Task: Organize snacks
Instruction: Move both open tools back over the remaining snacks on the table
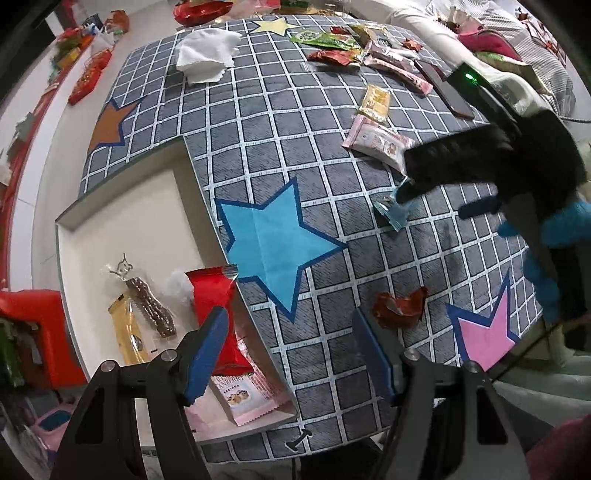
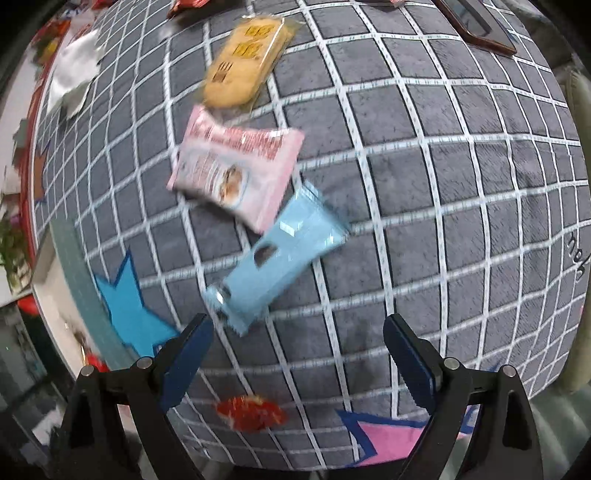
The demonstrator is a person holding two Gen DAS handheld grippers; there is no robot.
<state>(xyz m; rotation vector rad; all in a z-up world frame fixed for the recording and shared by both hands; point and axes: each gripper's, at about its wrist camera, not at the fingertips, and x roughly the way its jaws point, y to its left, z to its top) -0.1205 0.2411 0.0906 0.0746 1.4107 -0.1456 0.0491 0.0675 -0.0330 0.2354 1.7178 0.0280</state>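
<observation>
A white tray (image 1: pixel 122 206) at the left holds a red packet (image 1: pixel 218 314), a pink cookie packet (image 1: pixel 251 395), a yellow bar (image 1: pixel 127 332) and a brown stick snack (image 1: pixel 151 308). My left gripper (image 1: pixel 288 350) is open and empty over the tray's right edge. My right gripper (image 2: pixel 297 354) is open and empty, just short of a light blue packet (image 2: pixel 280 254) lying on the checked cloth; this packet also shows in the left wrist view (image 1: pixel 395 212). Beyond it lie a pink packet (image 2: pixel 236 170) and a yellow biscuit packet (image 2: pixel 247 59).
A small red wrapper (image 1: pixel 400 306) lies near the cloth's front, also in the right wrist view (image 2: pixel 251 411). Several more snacks (image 1: pixel 332 44), a white cloth (image 1: pixel 207 51) and a dark phone (image 1: pixel 443 86) sit at the far side. A red bowl (image 1: pixel 201 11) stands beyond.
</observation>
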